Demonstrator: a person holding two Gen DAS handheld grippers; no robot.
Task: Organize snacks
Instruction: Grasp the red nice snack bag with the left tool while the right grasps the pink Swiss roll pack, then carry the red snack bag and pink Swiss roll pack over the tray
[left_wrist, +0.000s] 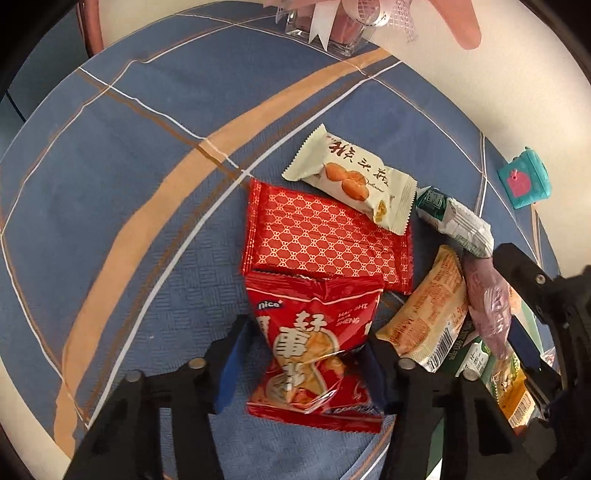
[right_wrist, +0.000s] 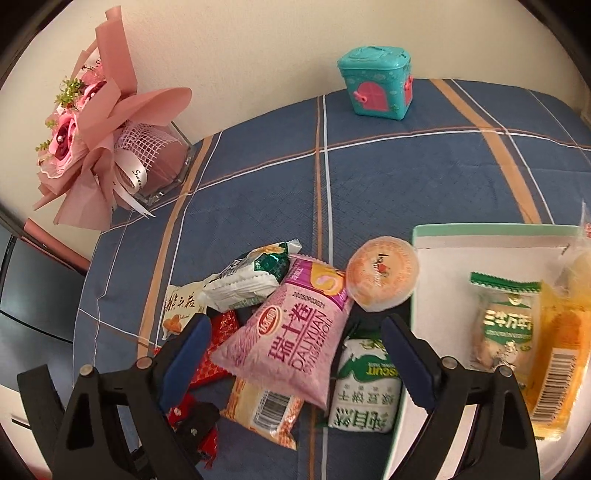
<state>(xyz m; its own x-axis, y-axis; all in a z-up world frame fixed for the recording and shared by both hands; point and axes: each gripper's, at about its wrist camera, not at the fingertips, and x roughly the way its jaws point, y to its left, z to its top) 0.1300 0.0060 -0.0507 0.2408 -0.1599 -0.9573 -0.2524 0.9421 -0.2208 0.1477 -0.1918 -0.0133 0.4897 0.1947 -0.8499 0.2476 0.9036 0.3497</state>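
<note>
Left wrist view: left hand-held gripper (left_wrist: 308, 356) is clamping the red peanut packet (left_wrist: 314, 354) on the table (left_wrist: 147, 184); right hand-held gripper (right_wrist: 295, 354) is hanging released around the pink roll packet (right_wrist: 291, 339).

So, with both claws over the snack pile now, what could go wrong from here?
1. The left claw pinches the red peanut bag at its crinkled middle; it may slip or crush the contents.
2. The pink roll packet between the open right claw fingers lies on other packets; gripping it may drag them along.
</note>
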